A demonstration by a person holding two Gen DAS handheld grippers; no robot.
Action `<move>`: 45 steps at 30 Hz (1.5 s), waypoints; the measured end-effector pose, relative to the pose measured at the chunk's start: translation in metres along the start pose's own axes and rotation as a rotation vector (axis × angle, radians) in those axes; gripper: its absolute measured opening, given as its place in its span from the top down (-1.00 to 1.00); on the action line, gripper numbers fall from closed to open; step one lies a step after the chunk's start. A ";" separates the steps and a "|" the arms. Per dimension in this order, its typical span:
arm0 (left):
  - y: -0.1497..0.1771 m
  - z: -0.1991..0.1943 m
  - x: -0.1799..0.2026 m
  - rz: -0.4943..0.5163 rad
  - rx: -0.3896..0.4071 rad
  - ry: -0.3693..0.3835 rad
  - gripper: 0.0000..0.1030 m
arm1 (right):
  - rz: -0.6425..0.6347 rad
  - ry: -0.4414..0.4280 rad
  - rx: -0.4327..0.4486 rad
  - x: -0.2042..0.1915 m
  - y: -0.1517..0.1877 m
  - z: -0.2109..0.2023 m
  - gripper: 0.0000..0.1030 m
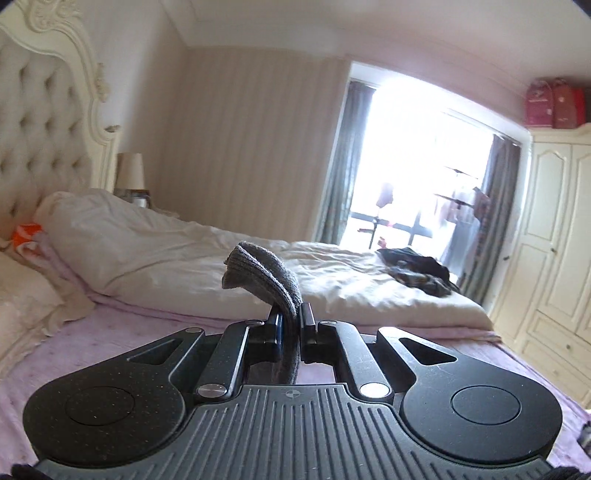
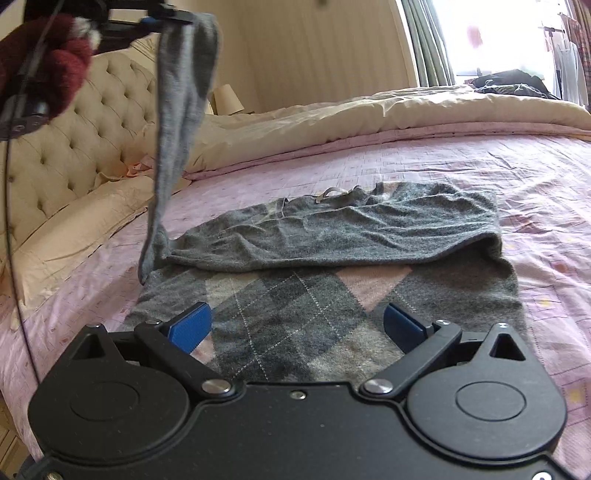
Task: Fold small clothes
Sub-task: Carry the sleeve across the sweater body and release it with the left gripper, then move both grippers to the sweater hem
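A small grey argyle sweater (image 2: 332, 236) lies on the pink bedsheet (image 2: 535, 192), its top part folded over the patterned front. My left gripper (image 1: 290, 319) is shut on the grey sleeve (image 1: 262, 275), which sticks up from between the fingers. In the right wrist view the left gripper (image 2: 173, 18) is at the top left, holding that sleeve (image 2: 177, 122) raised high above the bed, its lower end still joined to the sweater. My right gripper (image 2: 297, 326) is open and empty, low over the sweater's near hem, with blue pads (image 2: 192, 328).
A cream duvet (image 2: 369, 110) is bunched along the far side of the bed. A tufted headboard (image 2: 74, 147) and pillows stand to the left. Dark clothes (image 1: 417, 269) lie at the bed's far end. A cream wardrobe (image 1: 546, 240) stands on the right.
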State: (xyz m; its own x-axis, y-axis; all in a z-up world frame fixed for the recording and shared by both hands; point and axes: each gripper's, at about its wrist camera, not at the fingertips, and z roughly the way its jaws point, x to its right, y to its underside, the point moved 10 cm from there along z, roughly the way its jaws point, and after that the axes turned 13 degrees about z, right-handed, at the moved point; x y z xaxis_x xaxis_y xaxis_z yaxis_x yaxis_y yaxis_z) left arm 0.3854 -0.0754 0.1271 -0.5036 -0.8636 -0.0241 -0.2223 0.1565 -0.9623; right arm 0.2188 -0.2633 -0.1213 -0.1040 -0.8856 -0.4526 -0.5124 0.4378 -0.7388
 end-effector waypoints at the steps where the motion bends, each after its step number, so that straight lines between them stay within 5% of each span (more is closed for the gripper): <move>1: 0.007 0.011 0.018 -0.004 -0.010 0.032 0.85 | 0.002 0.003 0.000 0.002 0.001 -0.004 -0.94; 10: 0.115 0.099 0.149 0.088 -0.150 0.203 0.80 | 0.070 0.029 -0.056 0.029 0.019 -0.011 -0.94; 13: 0.149 0.110 0.164 0.113 -0.227 0.247 0.43 | 0.076 0.033 -0.057 0.033 0.018 -0.013 -0.94; 17: 0.156 0.095 0.168 0.125 -0.228 0.279 0.28 | 0.077 0.039 -0.034 0.037 0.005 -0.015 -0.94; 21: 0.160 0.068 0.136 0.179 -0.181 0.182 0.13 | 0.083 0.047 -0.006 0.041 -0.015 -0.012 -0.94; 29: 0.243 0.057 0.002 0.013 -0.377 -0.080 0.15 | 0.087 0.065 0.034 0.057 -0.061 0.009 -0.90; 32: 0.269 0.046 -0.031 -0.022 -0.392 -0.119 0.15 | 0.075 0.088 0.046 0.065 -0.079 0.025 -0.65; 34: 0.273 0.038 -0.038 0.007 -0.348 -0.118 0.15 | 0.069 0.116 0.049 0.074 -0.091 0.039 -0.44; 40: 0.277 0.036 -0.042 -0.047 -0.311 -0.115 0.15 | 0.072 0.179 0.051 0.098 -0.115 0.086 -0.42; 45: 0.279 0.037 -0.036 0.028 -0.333 -0.156 0.14 | 0.080 0.236 -0.007 0.115 -0.116 0.126 -0.23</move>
State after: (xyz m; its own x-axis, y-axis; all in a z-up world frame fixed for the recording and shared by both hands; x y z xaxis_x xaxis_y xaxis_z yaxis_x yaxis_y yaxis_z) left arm 0.3722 -0.0187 -0.1505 -0.3856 -0.9155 -0.1148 -0.4829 0.3062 -0.8204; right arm 0.3734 -0.3959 -0.1506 -0.3402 -0.8601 -0.3802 -0.5006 0.5079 -0.7010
